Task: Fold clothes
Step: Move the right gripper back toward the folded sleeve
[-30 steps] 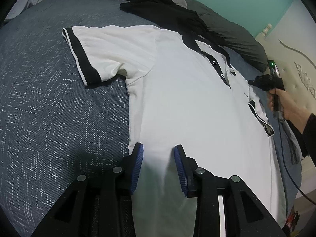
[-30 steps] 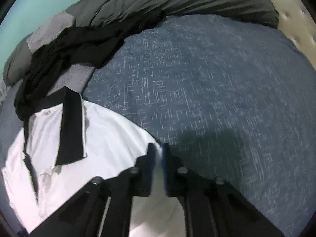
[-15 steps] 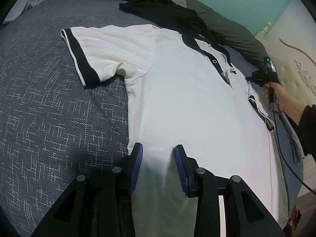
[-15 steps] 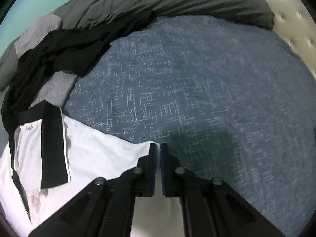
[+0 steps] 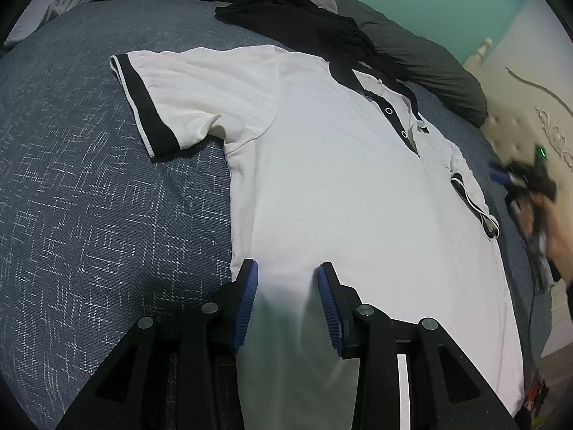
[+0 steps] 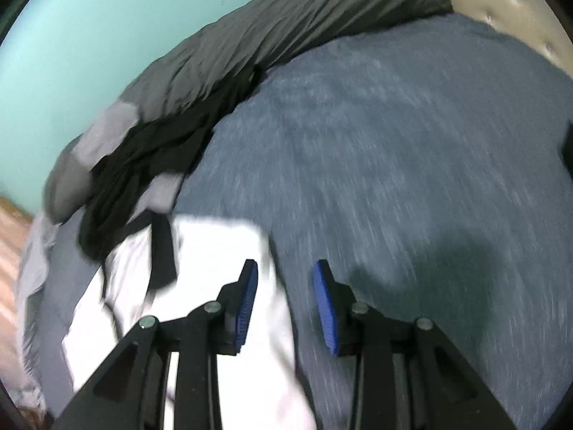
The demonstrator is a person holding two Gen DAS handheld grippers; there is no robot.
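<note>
White polo shirt lies flat, front up, on the blue bedspread, collar toward the dark duvet. Left claw hangs over the hem, jaws apart, gripping nothing. Right claw has just been opening, jaws apart over the shirt's edge, nothing between the pads; view motion-blurred.

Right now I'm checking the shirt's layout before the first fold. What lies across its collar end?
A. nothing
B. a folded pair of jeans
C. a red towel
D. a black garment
D: a black garment is bunched at the top of the white shirt, overlapping its collar.
</note>
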